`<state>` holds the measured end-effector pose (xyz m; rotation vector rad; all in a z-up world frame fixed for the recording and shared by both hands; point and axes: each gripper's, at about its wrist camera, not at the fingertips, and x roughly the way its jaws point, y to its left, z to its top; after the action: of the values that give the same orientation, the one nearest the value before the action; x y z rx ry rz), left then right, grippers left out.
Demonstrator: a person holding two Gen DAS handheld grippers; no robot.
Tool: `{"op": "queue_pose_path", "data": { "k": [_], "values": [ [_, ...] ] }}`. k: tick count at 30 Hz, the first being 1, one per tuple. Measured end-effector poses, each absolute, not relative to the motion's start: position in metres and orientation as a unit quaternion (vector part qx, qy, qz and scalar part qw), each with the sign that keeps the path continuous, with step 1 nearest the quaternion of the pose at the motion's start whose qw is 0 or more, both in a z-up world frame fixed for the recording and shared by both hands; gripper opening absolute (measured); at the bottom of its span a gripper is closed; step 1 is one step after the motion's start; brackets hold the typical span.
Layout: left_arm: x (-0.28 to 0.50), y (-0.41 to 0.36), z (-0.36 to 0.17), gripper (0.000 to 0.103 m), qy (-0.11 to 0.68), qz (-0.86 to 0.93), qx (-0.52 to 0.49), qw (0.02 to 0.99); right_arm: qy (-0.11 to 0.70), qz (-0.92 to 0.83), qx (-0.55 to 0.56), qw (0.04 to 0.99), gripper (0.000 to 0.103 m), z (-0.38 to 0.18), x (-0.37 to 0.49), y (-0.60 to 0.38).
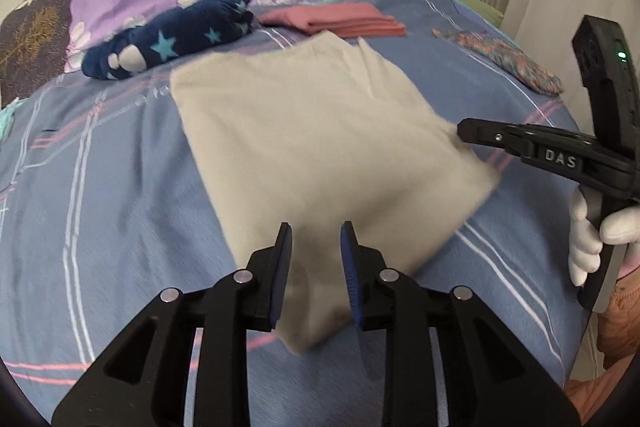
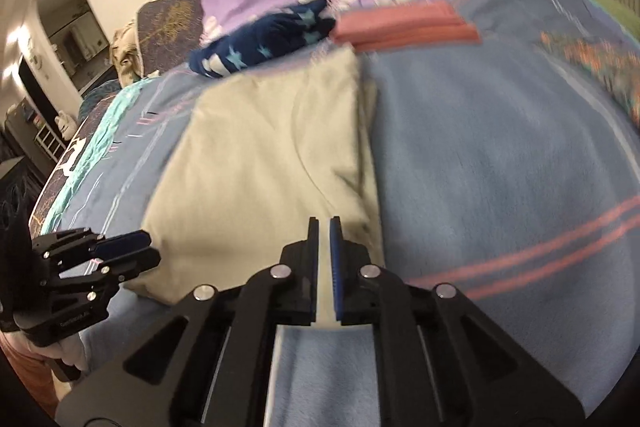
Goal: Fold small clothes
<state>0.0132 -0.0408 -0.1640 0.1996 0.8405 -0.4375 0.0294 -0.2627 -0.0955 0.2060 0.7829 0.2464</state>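
Left tool [image 1: 315,233] stood open over the near corner of the beige garment [image 1: 312,131], holding nothing. Right tool [image 2: 324,227], nearly closed, possibly pinched its right edge; blur obscured contact. Garment lay part-folded on the bed [image 1: 100,227]. Next: another fold.

Beige garment [image 1: 320,147]: soft matt cloth. Bedsheet [image 1: 120,207]: matt woven fabric, lightly napped. Left gripper [image 1: 316,267]: matt black plastic, polished metal rivets, ribbed blue pads [image 1: 350,267] noted.
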Motion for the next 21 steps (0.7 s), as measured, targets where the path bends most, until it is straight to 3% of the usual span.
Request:
{"op": "queue_pose_path", "data": {
  "k": [8,14,21],
  "values": [
    [0.039,-0.029,-0.171,0.028,0.417,-0.193,0.072,0.886,0.373,0.135,0.079,0.915,0.01,-0.088,0.055,-0.246],
    [0.042,-0.033,-0.18,0.035,0.411,-0.205,0.091,0.884,0.406,0.126,0.074,0.902,0.012,-0.112,0.087,-0.245],
    [0.041,-0.022,-0.178,0.036,0.407,-0.225,0.051,0.884,0.419,0.149,0.124,0.887,0.009,-0.124,0.092,-0.268]
  ]
}}
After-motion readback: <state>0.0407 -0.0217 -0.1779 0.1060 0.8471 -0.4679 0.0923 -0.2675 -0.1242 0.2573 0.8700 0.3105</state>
